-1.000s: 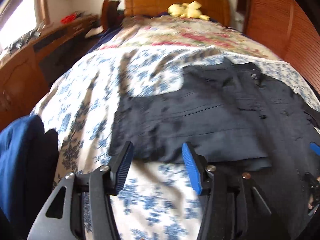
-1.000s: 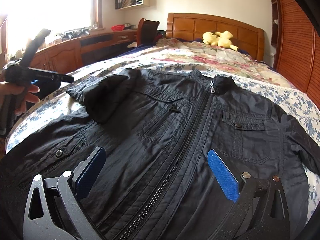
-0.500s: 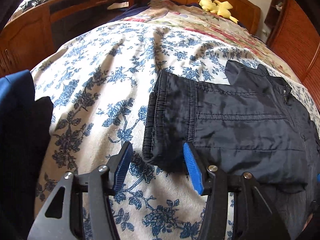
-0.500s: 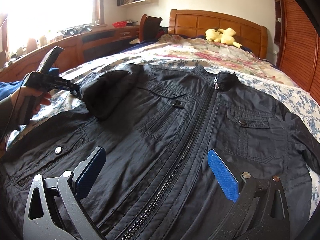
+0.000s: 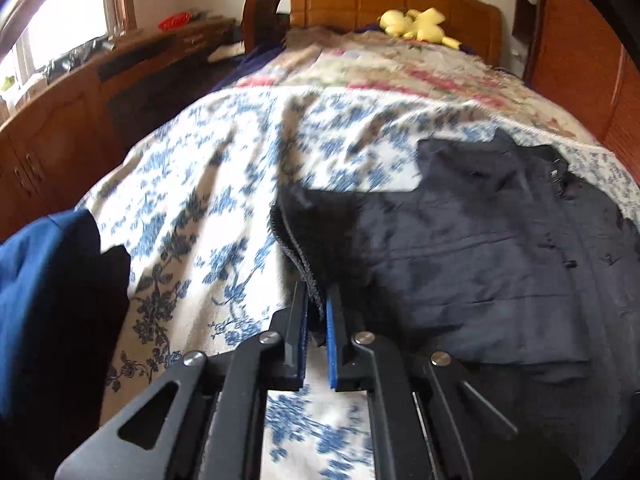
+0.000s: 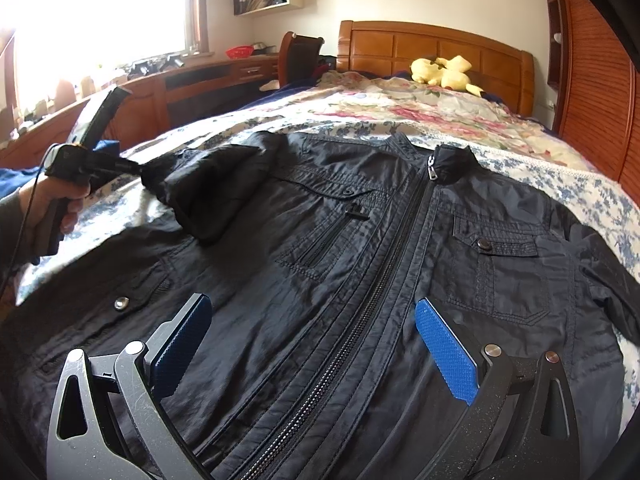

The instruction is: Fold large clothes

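Note:
A black zip-up jacket (image 6: 360,240) lies front up on the blue-flowered bedspread (image 5: 192,208). Its left sleeve (image 6: 216,184) is folded in over the chest. My left gripper (image 5: 318,292) has its jaws closing tight on the ribbed cuff (image 5: 296,240) of that sleeve, and the blue pads press on the fabric. In the right wrist view a hand (image 6: 52,200) holds this left gripper (image 6: 132,166) at the sleeve's end. My right gripper (image 6: 314,304) hovers open over the jacket's lower front, with the zipper (image 6: 372,288) running between its fingers and nothing gripped.
A yellow plush toy (image 6: 444,72) lies by the wooden headboard (image 6: 436,44). A long wooden desk (image 6: 192,80) and a chair (image 6: 300,52) line the left side, a slatted wardrobe (image 6: 592,80) the right. A blue cloth (image 5: 40,280) hangs at the bed's near left edge.
My left gripper went from open, with the sleeve cuff between its jaws, to shut on the cuff, and it drew back a little. The right gripper kept still.

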A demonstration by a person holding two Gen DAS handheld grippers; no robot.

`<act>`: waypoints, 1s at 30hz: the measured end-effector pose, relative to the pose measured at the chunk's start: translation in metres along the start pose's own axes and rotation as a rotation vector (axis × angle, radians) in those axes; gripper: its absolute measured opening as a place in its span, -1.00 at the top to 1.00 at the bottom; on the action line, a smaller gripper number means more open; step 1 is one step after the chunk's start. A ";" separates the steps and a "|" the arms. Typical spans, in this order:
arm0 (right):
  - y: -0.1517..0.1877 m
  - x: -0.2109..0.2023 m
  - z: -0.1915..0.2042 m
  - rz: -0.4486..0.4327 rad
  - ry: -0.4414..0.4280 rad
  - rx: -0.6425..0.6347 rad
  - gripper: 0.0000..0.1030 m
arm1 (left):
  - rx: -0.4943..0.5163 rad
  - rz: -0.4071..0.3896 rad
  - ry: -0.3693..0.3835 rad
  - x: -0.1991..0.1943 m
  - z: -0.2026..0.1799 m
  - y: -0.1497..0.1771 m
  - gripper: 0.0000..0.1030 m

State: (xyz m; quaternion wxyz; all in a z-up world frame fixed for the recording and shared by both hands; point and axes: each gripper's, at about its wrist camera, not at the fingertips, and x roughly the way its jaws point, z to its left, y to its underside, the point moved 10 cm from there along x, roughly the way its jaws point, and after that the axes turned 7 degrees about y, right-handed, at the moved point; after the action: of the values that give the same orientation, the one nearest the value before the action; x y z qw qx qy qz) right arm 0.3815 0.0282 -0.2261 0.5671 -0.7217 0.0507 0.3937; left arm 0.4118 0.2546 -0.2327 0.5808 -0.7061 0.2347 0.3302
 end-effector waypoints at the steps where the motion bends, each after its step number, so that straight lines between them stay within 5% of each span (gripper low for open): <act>1: 0.000 -0.004 -0.002 -0.001 -0.005 0.010 -1.00 | 0.011 -0.020 0.014 -0.011 -0.011 -0.006 0.92; 10: -0.002 -0.050 -0.033 -0.050 0.046 0.032 -1.00 | 0.161 -0.169 0.162 -0.102 -0.130 -0.044 0.93; 17: 0.002 -0.084 -0.067 -0.080 0.112 0.072 -1.00 | 0.240 -0.220 0.308 -0.152 -0.210 -0.032 0.93; 30: 0.014 -0.105 -0.073 -0.060 0.171 0.034 -1.00 | 0.304 -0.174 0.291 -0.169 -0.236 0.042 0.93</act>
State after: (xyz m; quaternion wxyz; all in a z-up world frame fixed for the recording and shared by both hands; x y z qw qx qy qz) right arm 0.3394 -0.0791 -0.1680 0.5842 -0.7443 0.0838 0.3126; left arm 0.3143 0.0067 -0.1104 0.6670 -0.6681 0.3014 0.1341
